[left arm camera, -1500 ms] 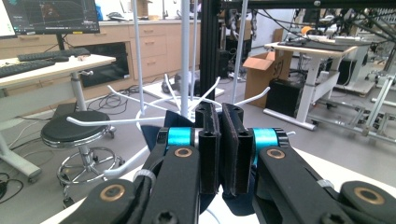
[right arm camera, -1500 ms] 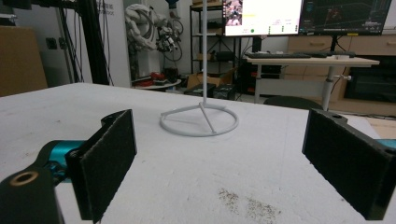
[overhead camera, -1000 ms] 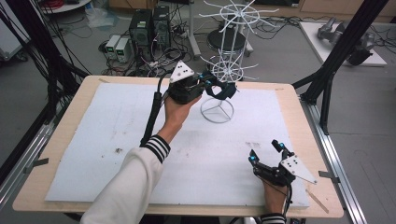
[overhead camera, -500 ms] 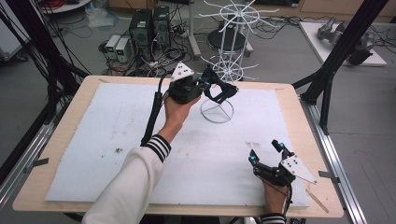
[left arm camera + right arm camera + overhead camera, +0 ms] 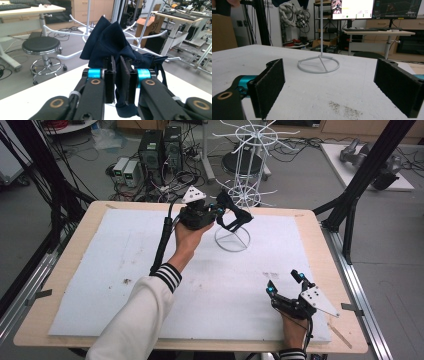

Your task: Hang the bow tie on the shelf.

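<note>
The left gripper (image 5: 220,212) is reaching over the far half of the table, and the left gripper view is showing its two black jaws standing close together with a slim gap between the pads; they have just been easing apart a little. A dark navy cloth (image 5: 112,42) is sitting in that gap and bunching up beyond the tips, with a tail of it hanging down below the jaws; whether the pads are actually pressing on the fabric or merely flanking it is more than the pictures are giving away. In the high view the cloth (image 5: 234,217) is hanging at the gripper's tips, right beside the white wire rack (image 5: 245,175), above the rack's ring base (image 5: 232,239), and in the left gripper view it is lying against the rack's white arms (image 5: 150,35). The right gripper (image 5: 286,284) is resting near the front right corner of the white foam mat (image 5: 100,270), well apart from the cloth, with its jaws spread wide and nothing between them; through its own view the two pads (image 5: 272,85) are framing bare mat and the ring base (image 5: 318,65) farther off. The mat is covering most of the wooden table (image 5: 320,227).
</note>
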The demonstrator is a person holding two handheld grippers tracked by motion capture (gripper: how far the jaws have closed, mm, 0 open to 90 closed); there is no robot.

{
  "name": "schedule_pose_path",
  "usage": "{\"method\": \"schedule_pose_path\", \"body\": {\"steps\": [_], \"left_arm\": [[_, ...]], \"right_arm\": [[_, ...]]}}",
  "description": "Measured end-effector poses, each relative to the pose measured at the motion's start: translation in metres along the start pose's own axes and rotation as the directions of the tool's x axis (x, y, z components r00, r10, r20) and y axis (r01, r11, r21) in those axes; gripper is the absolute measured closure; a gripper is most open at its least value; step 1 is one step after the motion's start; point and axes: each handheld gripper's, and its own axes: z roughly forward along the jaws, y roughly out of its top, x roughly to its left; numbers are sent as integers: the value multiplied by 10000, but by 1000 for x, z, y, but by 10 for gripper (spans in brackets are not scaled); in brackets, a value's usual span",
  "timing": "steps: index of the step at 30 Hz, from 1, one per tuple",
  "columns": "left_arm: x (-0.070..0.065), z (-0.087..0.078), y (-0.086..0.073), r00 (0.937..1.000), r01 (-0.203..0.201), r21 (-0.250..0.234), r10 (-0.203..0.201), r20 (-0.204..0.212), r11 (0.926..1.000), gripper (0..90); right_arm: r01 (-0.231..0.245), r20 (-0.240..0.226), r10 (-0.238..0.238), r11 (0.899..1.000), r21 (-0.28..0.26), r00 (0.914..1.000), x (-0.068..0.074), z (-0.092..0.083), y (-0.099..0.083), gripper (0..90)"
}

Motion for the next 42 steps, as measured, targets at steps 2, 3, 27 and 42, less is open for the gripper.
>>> {"method": "schedule_pose_path", "body": {"steps": [2,3,27,42], "left_arm": [[0,-1,0,10000,14,97,-14,-13,10000,798],[0,-1,1,10000,11,112,-11,-49,9999,790],[11,-6,5,10000,68,672,-64,-65,9977,588],[13,-83,-36,9763,-2004,111,1988,852,9796,200]], "right_arm": [[14,-4,-14,10000,2,10000,0,0,0,90],[41,-5,-41,10000,2,10000,0,0,0,90],[-19,-27,19,10000,-12,10000,0,-1,0,90],[108,-23,-108,9999,-49,9999,1,-1,0,90]]}}
